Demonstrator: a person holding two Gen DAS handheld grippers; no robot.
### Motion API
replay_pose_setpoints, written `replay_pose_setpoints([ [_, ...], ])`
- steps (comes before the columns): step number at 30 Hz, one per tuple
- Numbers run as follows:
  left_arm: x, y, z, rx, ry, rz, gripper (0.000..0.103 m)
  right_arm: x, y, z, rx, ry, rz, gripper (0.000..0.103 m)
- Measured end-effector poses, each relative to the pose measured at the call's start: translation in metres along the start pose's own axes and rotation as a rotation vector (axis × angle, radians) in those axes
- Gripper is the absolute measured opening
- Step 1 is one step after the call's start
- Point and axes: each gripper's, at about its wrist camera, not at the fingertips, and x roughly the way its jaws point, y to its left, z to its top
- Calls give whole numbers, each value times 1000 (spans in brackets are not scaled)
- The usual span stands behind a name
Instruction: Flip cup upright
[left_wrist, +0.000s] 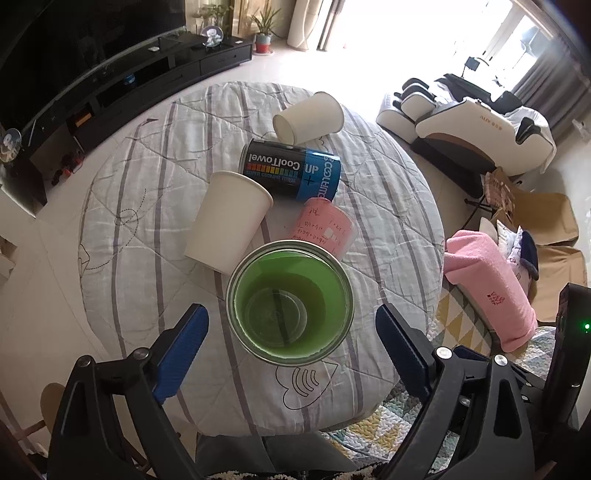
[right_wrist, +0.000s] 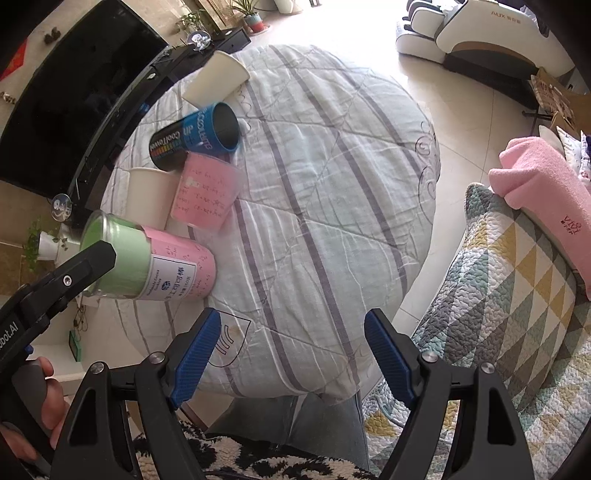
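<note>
A green-and-pink can-shaped cup (left_wrist: 290, 301) stands upright on the round table, mouth up; it also shows in the right wrist view (right_wrist: 155, 260). My left gripper (left_wrist: 291, 328) is open, its blue pads on either side of the cup without touching it. My right gripper (right_wrist: 291, 339) is open and empty above the table's near edge. A pink cup (left_wrist: 325, 225) (right_wrist: 205, 192), a blue-black CoolTowel can (left_wrist: 291, 170) (right_wrist: 195, 136) and two white paper cups (left_wrist: 231, 218) (left_wrist: 308, 118) lie on their sides behind it.
The round table carries a striped grey quilt (right_wrist: 332, 206). A pink towel (right_wrist: 546, 188) lies on a quilted seat (right_wrist: 498, 295) to the right. A TV stand (left_wrist: 147, 77) is at the back left, a massage chair (left_wrist: 472, 125) at the back right.
</note>
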Motion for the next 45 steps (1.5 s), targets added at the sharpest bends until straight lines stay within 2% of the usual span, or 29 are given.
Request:
replay_pose_setpoints([
  [15,-70,11,-19,4,-127,29,95,-59,20,-12,-65,-152,19,81],
  [22,-96,21,-29,58,-183,40,96,-79,36,-27,-74,-212,6,81],
  [26,-105,30,-30,71,-206,32,99,-88,48,-35,-80,-240,-5,81],
  [35,-121,42,-42,133,-240,21,99,-102,74,-56,-83,-310,-45,81],
  [45,-137,44,-47,163,-282,3,99,-119,84,-71,-82,-382,-82,81],
])
